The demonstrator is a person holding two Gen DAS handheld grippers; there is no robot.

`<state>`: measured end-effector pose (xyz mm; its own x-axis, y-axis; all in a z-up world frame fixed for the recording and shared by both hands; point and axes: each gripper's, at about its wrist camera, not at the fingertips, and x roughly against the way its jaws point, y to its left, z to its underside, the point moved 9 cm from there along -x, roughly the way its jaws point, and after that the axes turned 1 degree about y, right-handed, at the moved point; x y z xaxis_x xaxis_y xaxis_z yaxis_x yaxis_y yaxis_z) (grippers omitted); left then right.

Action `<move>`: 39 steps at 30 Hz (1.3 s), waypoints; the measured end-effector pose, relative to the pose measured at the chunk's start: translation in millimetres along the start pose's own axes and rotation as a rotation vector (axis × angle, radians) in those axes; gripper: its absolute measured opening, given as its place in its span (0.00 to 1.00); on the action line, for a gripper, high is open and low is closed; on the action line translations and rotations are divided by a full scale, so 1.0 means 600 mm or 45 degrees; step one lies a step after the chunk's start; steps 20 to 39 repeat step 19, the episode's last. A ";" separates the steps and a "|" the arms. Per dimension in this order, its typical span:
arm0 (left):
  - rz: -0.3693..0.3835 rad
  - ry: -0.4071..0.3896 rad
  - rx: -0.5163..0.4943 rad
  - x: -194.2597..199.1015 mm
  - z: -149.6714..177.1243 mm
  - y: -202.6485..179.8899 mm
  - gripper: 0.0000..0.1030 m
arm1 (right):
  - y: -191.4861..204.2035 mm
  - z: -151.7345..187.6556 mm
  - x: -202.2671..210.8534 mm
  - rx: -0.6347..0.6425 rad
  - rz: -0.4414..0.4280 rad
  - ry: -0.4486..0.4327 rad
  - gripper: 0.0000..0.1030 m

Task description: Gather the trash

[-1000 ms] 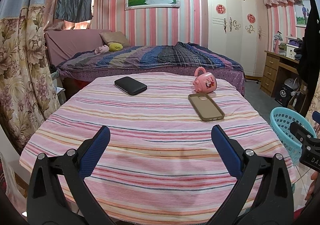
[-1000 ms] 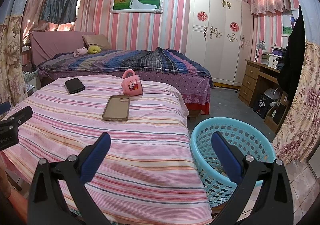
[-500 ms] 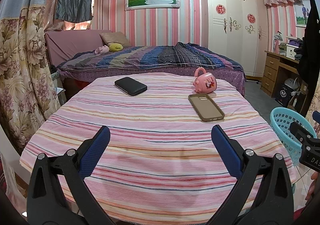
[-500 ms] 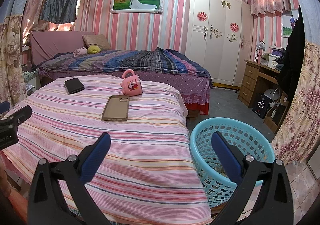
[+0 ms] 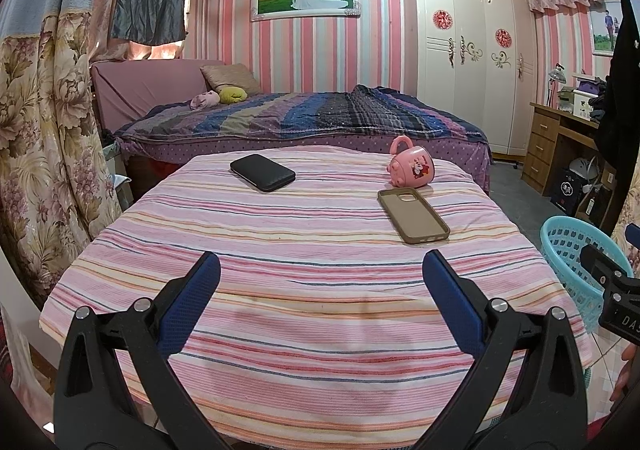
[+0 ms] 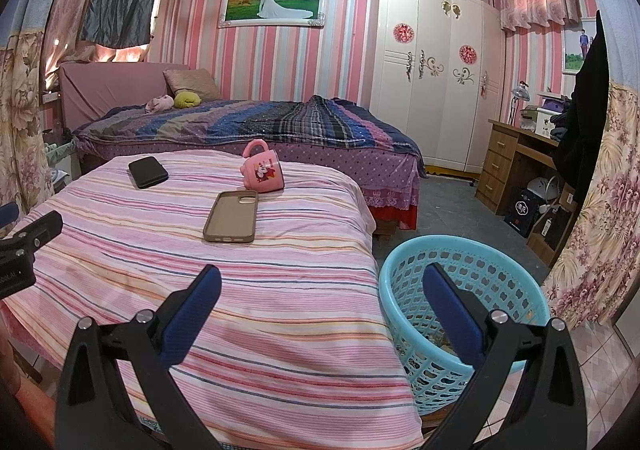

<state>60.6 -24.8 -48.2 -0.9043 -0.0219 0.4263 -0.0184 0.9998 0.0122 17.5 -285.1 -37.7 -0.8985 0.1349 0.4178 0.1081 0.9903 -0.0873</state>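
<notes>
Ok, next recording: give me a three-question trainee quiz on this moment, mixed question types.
1. True or false: the left hand-held gripper is shut on the tan phone case.
2. Multiple choice: the pink mug is A) upright, B) lying on its side, C) in the blue basket.
3. Fill in: the blue basket stands on the floor to the ____ of the striped table, below the right hand-held gripper.

Key: 1 false, both hand-held grippers are open and empty; 2 B; 3 right.
</notes>
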 end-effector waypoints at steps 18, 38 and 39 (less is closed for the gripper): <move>-0.010 -0.029 -0.043 0.008 -0.007 -0.012 0.95 | 0.000 0.001 -0.001 0.000 -0.001 0.002 0.96; -0.012 -0.031 -0.045 0.009 -0.008 -0.013 0.95 | 0.000 0.001 -0.001 0.000 -0.001 0.003 0.96; -0.012 -0.031 -0.045 0.009 -0.008 -0.013 0.95 | 0.000 0.001 -0.001 0.000 -0.001 0.003 0.96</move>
